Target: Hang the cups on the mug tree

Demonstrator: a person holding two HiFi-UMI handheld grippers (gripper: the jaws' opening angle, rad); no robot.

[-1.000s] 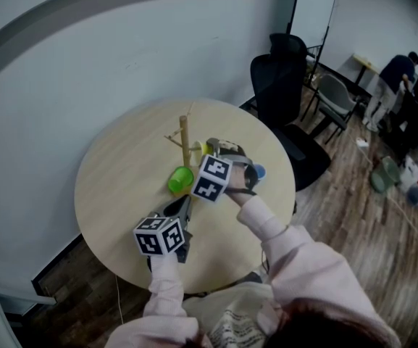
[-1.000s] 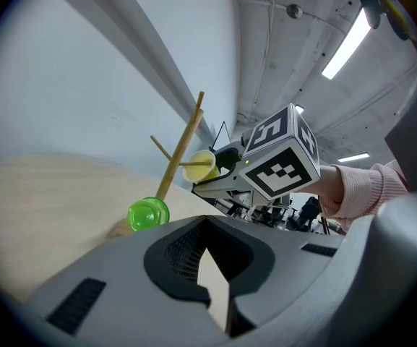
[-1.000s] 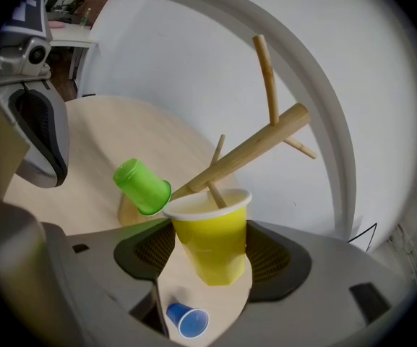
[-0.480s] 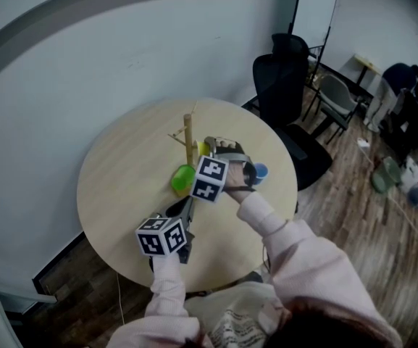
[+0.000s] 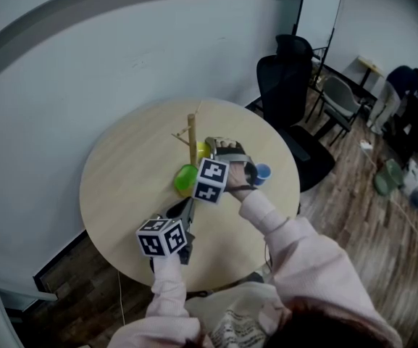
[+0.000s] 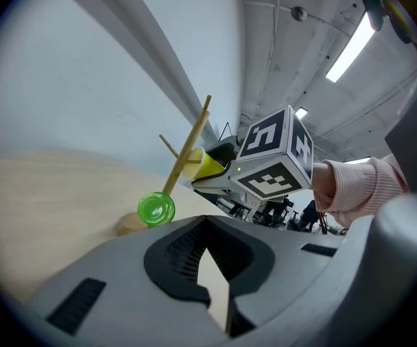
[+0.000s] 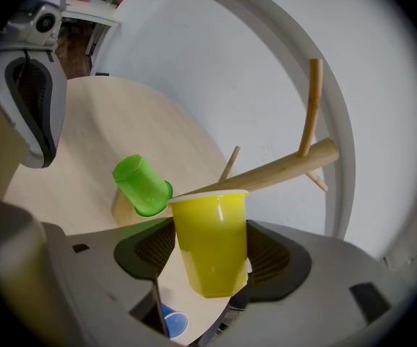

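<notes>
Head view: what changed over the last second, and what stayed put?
The right gripper, shut on the yellow cup, has edged it slightly nearer the mug tree; nothing was grasped or released. A person in the background has bent over. Unchanged: the green cup on the tree, the blue cup on the table, the left gripper shut and empty.

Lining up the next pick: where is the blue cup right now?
In the head view, the blue cup sits on the round table, just right of the right gripper, which holds the yellow cup at the mug tree.
</notes>
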